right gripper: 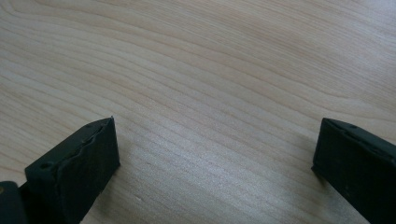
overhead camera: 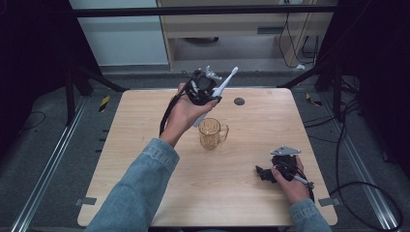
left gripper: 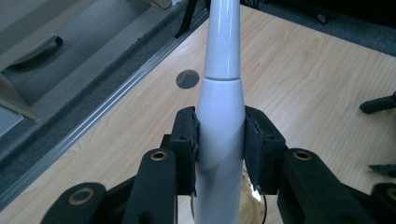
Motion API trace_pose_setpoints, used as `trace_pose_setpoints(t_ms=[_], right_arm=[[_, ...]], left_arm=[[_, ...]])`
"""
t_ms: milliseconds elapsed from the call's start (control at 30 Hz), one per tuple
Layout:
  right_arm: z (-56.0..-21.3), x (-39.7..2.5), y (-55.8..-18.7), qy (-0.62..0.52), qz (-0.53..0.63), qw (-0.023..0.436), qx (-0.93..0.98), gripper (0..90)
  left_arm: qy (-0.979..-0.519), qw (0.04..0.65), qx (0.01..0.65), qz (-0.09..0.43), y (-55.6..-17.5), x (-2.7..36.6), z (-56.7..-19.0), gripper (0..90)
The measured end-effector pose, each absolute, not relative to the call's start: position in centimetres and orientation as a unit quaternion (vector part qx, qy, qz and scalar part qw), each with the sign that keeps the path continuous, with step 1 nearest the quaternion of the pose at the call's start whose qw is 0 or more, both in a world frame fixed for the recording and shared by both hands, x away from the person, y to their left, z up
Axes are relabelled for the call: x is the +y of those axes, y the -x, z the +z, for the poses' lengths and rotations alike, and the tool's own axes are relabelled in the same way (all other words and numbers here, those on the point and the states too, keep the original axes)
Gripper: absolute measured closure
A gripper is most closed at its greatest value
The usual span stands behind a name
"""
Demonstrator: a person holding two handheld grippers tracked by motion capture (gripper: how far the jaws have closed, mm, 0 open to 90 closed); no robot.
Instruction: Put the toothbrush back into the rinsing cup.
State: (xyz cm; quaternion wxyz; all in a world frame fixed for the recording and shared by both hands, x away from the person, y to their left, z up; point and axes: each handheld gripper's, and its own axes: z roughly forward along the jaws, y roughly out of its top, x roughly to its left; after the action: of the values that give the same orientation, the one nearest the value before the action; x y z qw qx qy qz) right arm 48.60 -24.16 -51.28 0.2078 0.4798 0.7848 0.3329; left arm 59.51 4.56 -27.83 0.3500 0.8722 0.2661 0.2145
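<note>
My left gripper [overhead camera: 207,92] is raised above the far middle of the table and is shut on a white electric toothbrush [overhead camera: 223,84], whose head points up and to the right. In the left gripper view the toothbrush [left gripper: 220,102] stands upright between the two black pads [left gripper: 186,140], which press on its handle. An amber glass mug [overhead camera: 212,133] stands on the table just below that hand, and its rim [left gripper: 250,205] shows behind the handle. My right gripper [overhead camera: 264,172] rests low on the table at the near right, open, with bare wood between its fingers [right gripper: 79,168].
A small dark round hole [overhead camera: 239,101] sits in the wooden table [overhead camera: 145,193] near its far edge, right of the toothbrush. Black cables [overhead camera: 358,159] trail on the floor to the right. A metal rail [overhead camera: 48,164] runs along the floor at the left.
</note>
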Motion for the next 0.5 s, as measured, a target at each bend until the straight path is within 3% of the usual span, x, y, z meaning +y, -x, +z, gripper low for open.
trace_pose_setpoints(t_ms=[500], right_arm=[[-51.3, -24.2, -48.6, -0.479, 0.335, 0.207, 0.785, 0.4]], left_arm=[[-0.859, 0.386, 0.253, 0.223, -60.1, 3.0, -27.3, 66.9]])
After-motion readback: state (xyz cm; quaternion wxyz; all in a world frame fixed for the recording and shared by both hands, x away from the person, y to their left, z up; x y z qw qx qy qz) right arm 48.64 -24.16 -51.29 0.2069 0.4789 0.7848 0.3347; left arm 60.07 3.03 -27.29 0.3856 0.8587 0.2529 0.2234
